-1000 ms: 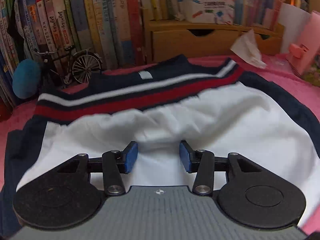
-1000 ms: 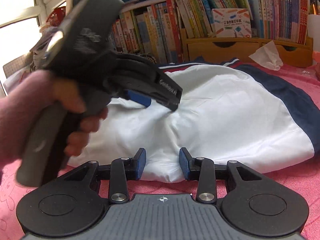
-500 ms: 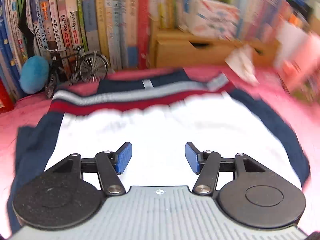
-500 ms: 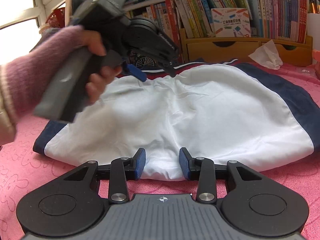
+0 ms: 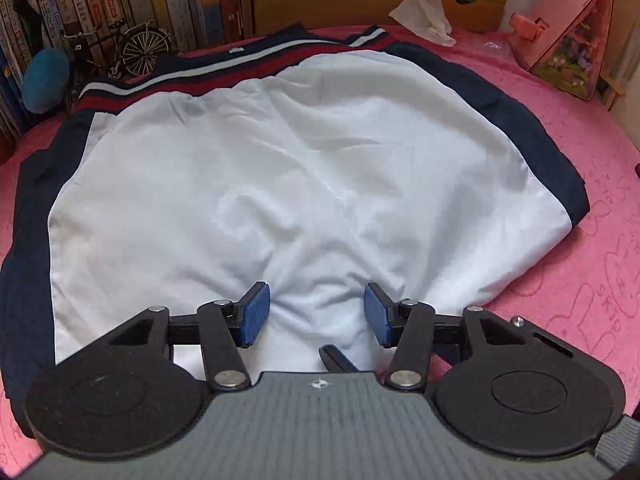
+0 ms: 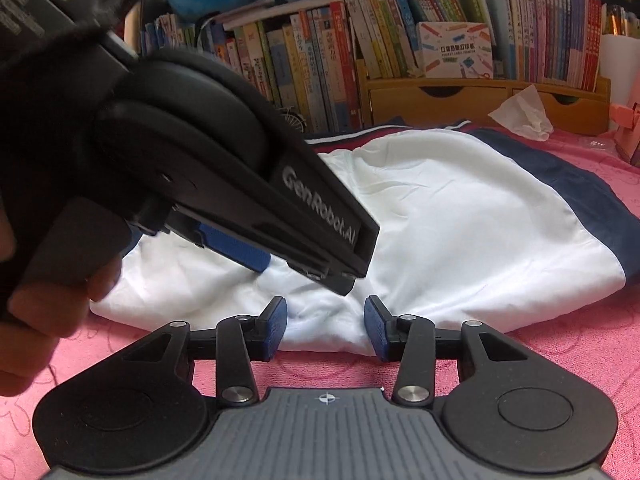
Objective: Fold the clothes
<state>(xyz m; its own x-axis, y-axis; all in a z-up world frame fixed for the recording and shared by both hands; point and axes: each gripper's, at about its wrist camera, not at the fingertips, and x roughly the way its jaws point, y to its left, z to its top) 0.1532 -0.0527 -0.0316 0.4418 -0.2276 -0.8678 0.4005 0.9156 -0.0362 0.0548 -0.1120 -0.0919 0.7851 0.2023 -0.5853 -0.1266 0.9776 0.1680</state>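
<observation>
Straight ahead of both grippers lies the garment (image 5: 280,184), white panel up on the pink blanket (image 5: 580,240), its long axis running side to side. Right gripper (image 6: 325,330) straddles the near hem, jaws wide; left gripper (image 5: 316,314) hovers over that hem's middle, wide too.
</observation>
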